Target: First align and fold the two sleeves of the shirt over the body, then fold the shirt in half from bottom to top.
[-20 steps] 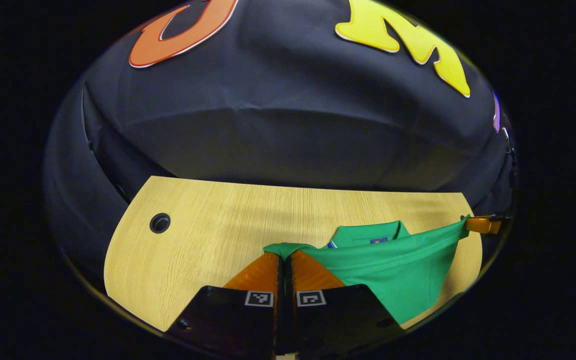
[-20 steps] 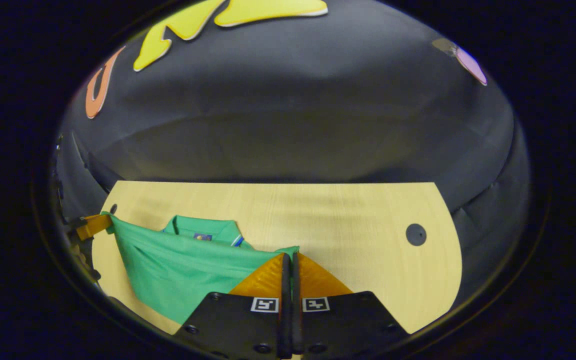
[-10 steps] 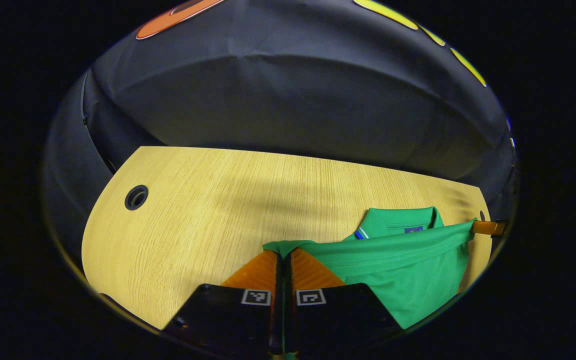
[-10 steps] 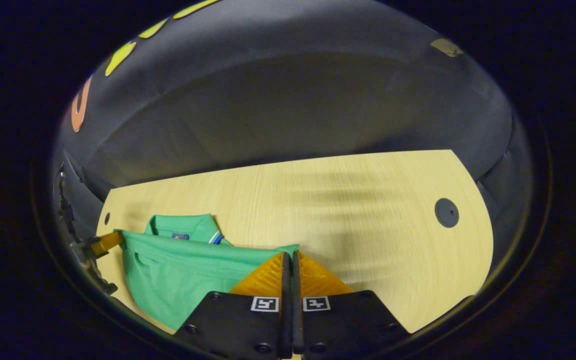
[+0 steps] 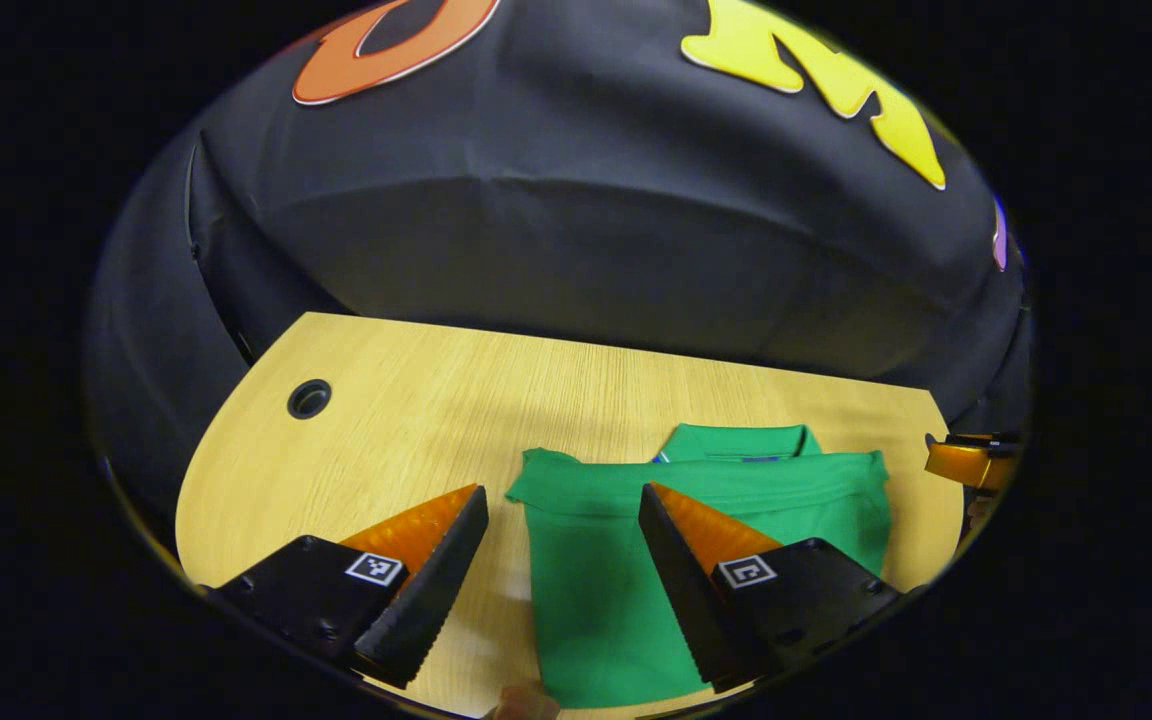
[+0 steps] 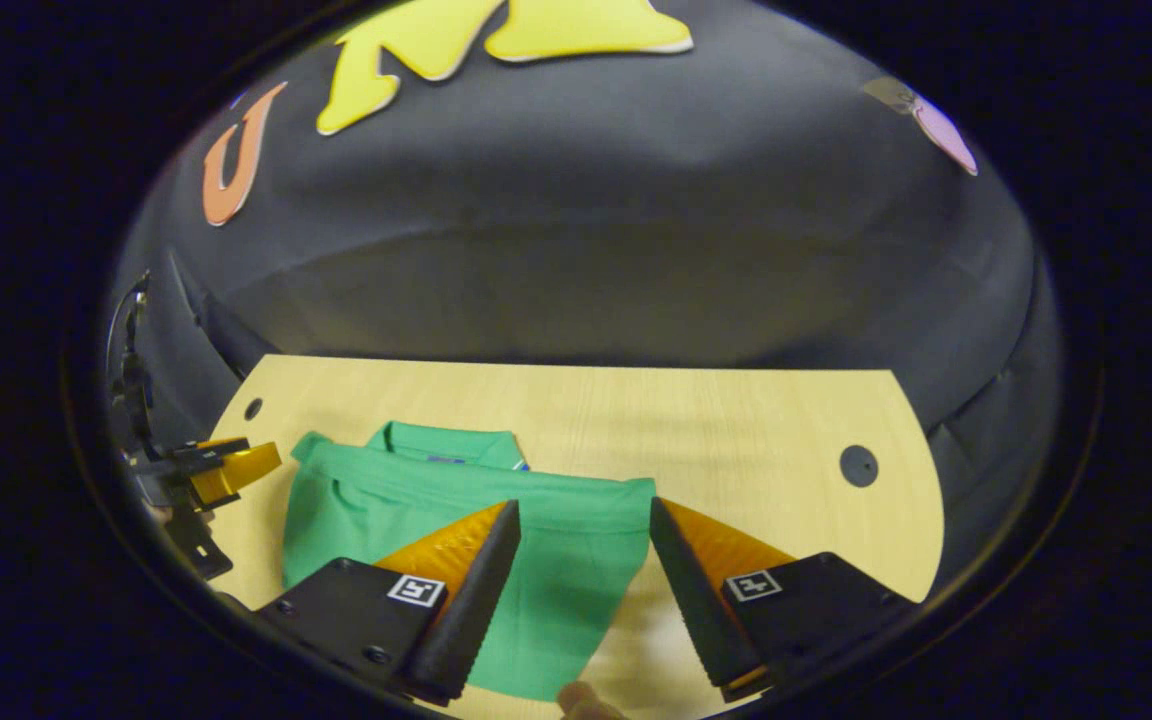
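A green polo shirt (image 5: 676, 520) lies folded on the wooden table (image 5: 416, 420), its bottom hem brought up just below the collar (image 5: 736, 440). My left gripper (image 5: 561, 500) hovers open over the shirt's left top corner with nothing between its fingers. In the right gripper view the same shirt (image 6: 436, 500) lies flat, and my right gripper (image 6: 576, 515) stands open above its right top corner. The right gripper (image 5: 966, 462) also shows at the far right edge of the left gripper view. The left gripper (image 6: 221, 470) shows at the left of the right gripper view.
The table has a round cable hole near each end (image 5: 308, 398) (image 6: 857, 466). Black cloth wall rises behind the table's far edge. Bare wood stretches left of the shirt in the left gripper view and right of it in the right gripper view. A fingertip (image 6: 586, 698) shows at the bottom edge.
Both grippers were shut on the shirt's hem corners, holding it stretched above the table. Now both have opened and the hem lies flat on the body near the collar.
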A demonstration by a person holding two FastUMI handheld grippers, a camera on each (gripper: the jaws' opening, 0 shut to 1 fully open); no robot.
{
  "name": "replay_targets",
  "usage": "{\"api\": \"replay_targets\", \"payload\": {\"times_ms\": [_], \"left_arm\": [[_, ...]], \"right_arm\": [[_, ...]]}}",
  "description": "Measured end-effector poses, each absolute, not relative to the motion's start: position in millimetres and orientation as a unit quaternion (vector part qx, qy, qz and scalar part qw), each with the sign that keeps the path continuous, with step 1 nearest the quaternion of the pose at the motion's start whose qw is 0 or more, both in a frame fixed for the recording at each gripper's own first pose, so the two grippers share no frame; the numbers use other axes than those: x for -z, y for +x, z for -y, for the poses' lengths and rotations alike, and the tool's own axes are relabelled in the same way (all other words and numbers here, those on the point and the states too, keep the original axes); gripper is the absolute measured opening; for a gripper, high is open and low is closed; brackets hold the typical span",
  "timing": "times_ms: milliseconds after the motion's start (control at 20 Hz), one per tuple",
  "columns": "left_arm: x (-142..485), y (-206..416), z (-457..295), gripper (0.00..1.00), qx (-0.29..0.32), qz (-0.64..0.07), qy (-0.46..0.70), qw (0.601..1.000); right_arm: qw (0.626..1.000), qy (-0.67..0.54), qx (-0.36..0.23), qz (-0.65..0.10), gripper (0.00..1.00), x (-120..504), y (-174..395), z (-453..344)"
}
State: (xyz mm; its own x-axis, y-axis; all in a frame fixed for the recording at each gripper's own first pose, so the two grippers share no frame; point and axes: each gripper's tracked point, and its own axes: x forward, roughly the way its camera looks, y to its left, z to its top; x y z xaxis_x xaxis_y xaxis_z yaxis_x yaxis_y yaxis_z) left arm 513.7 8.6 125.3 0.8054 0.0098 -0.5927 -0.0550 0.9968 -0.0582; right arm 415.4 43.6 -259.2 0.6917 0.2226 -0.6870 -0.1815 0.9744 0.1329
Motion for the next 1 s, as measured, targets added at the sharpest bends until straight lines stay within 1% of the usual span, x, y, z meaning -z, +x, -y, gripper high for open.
{"api": "replay_targets", "payload": {"times_ms": [50,100,150,250,300,400,450,550,600,650,700,750,800,850,900,950,1000], "left_arm": [[-143,502,-7,0.99,-0.016,-0.299,-0.036,0.953],[-160,489,-5,0.99,-0.013,-0.285,-0.037,0.958],[-175,478,-3,0.99,-0.013,-0.272,-0.033,0.962],[-207,449,-2,0.99,-0.020,-0.249,-0.019,0.968],[-224,435,-4,0.99,-0.018,-0.234,-0.019,0.972],[-246,403,-3,0.99,-0.011,-0.221,-0.018,0.975],[-257,388,-8,0.99,-0.011,-0.209,-0.012,0.978],[-284,355,-17,0.98,-0.012,-0.181,0.001,0.983],[-299,337,-19,0.98,-0.007,-0.162,0.002,0.987],[-314,320,-19,0.99,-0.004,-0.138,0.006,0.990],[-328,305,-19,0.98,0.001,-0.114,0.012,0.993],[-339,289,-19,0.98,0.002,-0.093,0.019,0.995],[-348,275,-22,0.98,0.001,-0.078,0.024,0.997],[-355,260,-27,0.98,-0.005,-0.064,0.032,0.997],[-362,245,-30,0.98,-0.009,-0.055,0.031,0.998],[-367,231,-31,0.98,-0.012,-0.047,0.026,0.998],[-371,219,-30,0.98,-0.012,-0.043,0.016,0.999]], "right_arm": [[0.921,0.027,-0.110,-0.373,0.86,247,403,-43],[0.921,0.031,-0.116,-0.370,0.87,237,389,-46],[0.922,0.029,-0.115,-0.368,0.83,225,376,-46],[0.927,0.024,-0.112,-0.357,0.83,202,349,-46],[0.931,0.021,-0.106,-0.349,0.88,190,336,-44],[0.940,0.009,-0.087,-0.331,0.88,161,302,-39],[0.946,0.009,-0.080,-0.315,0.92,145,286,-40],[0.957,0.004,-0.069,-0.282,0.86,115,249,-43],[0.962,0.002,-0.064,-0.265,0.89,103,234,-44],[0.967,-0.005,-0.059,-0.246,0.86,91,214,-48],[0.973,-0.017,-0.046,-0.225,0.89,79,198,-46],[0.978,-0.022,-0.038,-0.206,0.87,66,181,-49],[0.981,-0.022,-0.036,-0.190,0.87,56,164,-57],[0.984,-0.016,-0.036,-0.175,0.87,47,146,-63],[0.986,-0.011,-0.046,-0.157,0.90,38,128,-74],[0.988,-0.011,-0.053,-0.143,0.87,32,113,-81],[0.990,-0.011,-0.058,-0.131,0.87,27,98,-87]]}}
